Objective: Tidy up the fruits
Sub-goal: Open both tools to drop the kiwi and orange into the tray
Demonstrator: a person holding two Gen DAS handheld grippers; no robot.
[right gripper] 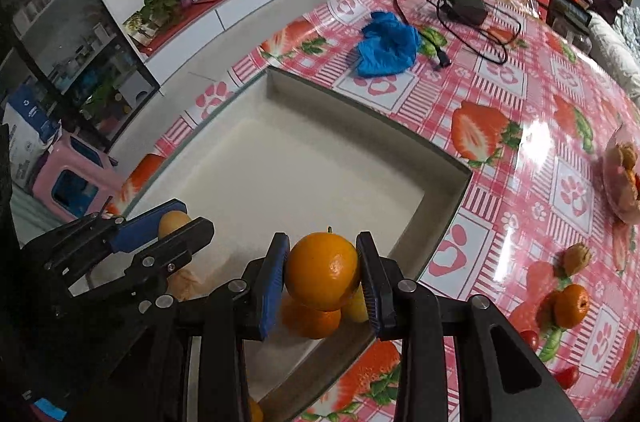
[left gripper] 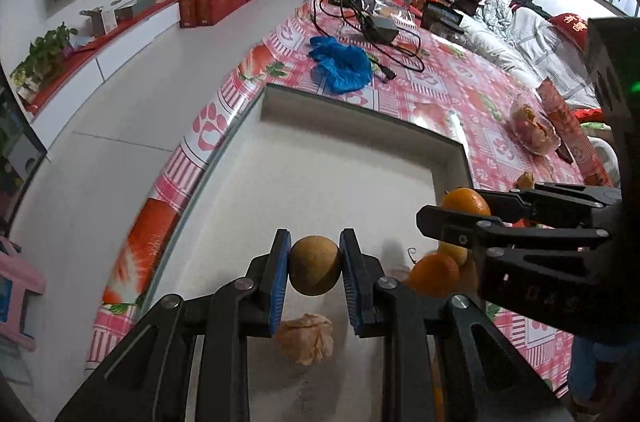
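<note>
Tongs status: left tongs (left gripper: 315, 264) clamp a brownish fruit (left gripper: 315, 265), right tongs (right gripper: 322, 272) clamp an orange (right gripper: 322, 270), both above the tray (left gripper: 360, 110). Risk: crowded release, apparently over fruit below, may cause rolling.

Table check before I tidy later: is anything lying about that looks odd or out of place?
Yes. A crumpled blue glove or bag lies loose on the strawberry tablecloth beyond the white tray, beside a black power adapter with tangled cable. A few small fruits sit outside the tray.

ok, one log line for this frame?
left gripper: shut on brown fruit | right gripper: shut on orange | both over tray
</note>
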